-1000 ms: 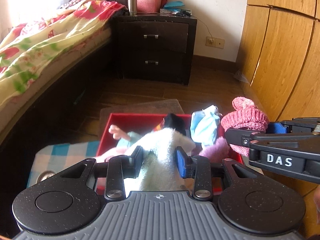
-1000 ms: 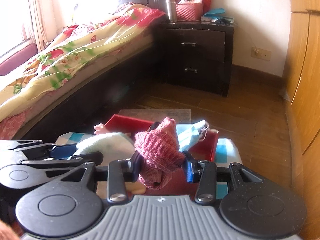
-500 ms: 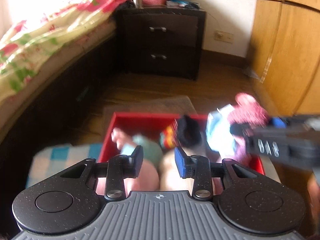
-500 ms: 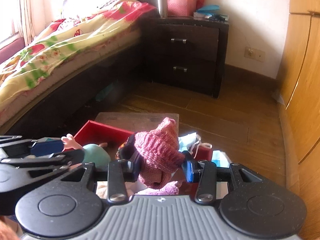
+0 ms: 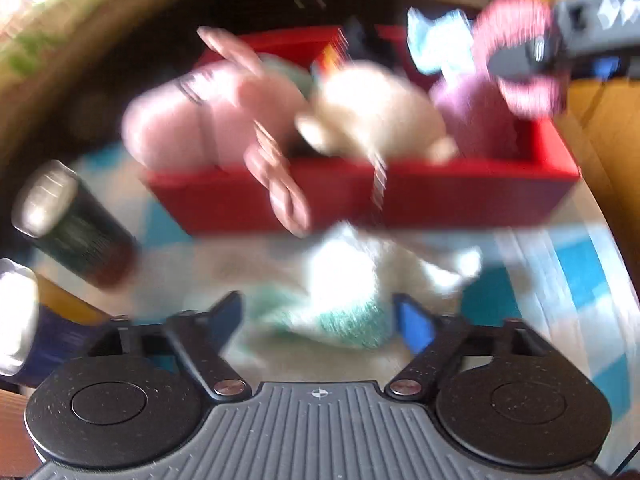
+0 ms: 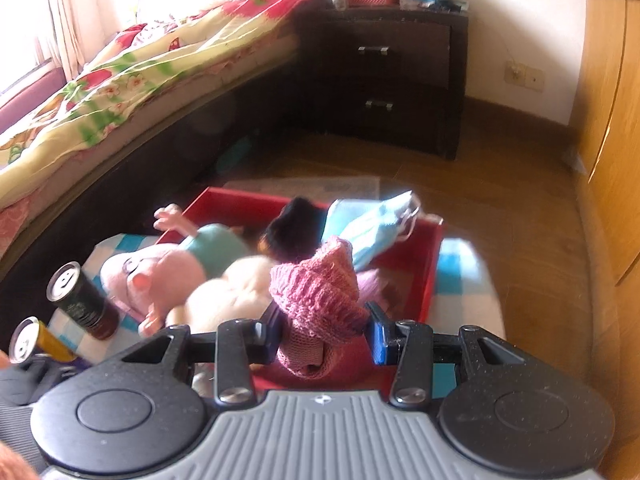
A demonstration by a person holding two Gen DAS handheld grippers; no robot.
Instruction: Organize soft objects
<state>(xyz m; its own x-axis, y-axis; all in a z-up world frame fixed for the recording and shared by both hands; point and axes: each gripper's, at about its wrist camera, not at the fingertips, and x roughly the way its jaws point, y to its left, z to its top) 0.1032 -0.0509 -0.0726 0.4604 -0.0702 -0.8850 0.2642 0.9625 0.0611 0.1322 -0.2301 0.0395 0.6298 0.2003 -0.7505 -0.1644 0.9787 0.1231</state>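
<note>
While spread, left hand-held gripper (image 5: 318, 318) empty.

Right gripper (image 6: 326, 330): fingers clamped on pink knitted hat (image 6: 320, 292).
Red box (image 6: 430, 264): holds pink plush (image 6: 160, 276), cream plush (image 6: 236, 294), blue masks (image 6: 372, 228).
Table (image 6: 464, 292): 2 cans (image 6: 82, 300) upright, left of box.

Left gripper (image 5: 318, 316): pointed steeply downward, jaws spread apart, just widened; a white-and-green sock (image 5: 344, 300) lay loose between them, pads not pressing it.
Right gripper (image 6: 326, 330): tilted downward, jaws narrow, clamped on a pink knitted hat (image 6: 316, 292).
Relative position: right gripper appeared at far right of the left view.
</note>
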